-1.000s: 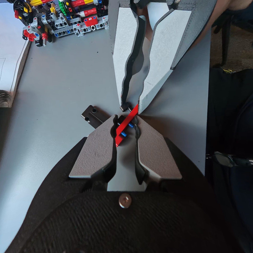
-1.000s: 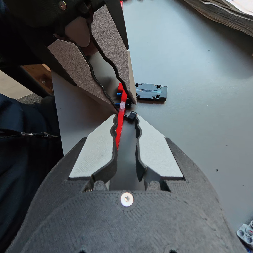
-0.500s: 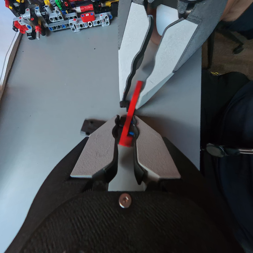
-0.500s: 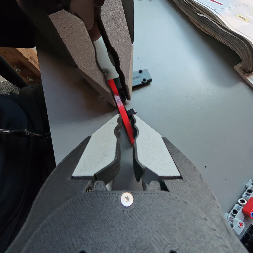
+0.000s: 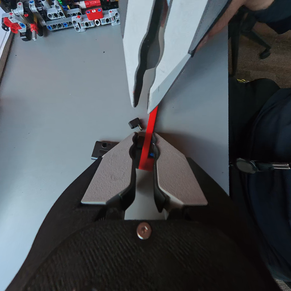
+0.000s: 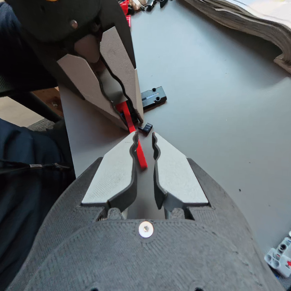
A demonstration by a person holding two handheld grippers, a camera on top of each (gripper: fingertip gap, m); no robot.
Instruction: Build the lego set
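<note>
Left hand-held gripper (image 5: 144,135) clamping red beam (image 5: 148,141); black connector (image 5: 135,123) just beside

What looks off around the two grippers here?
A small black connector piece lies loose on the grey table, between both grippers' tips. The left gripper clamps the red beam; the right gripper is open, the beam's other end between its fingers.

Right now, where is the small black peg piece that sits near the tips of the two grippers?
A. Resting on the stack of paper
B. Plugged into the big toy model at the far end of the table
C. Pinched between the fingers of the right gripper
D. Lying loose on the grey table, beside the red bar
D: the small black peg piece lies on the grey table, beside the red bar and clear of both grippers' fingertips.
</note>
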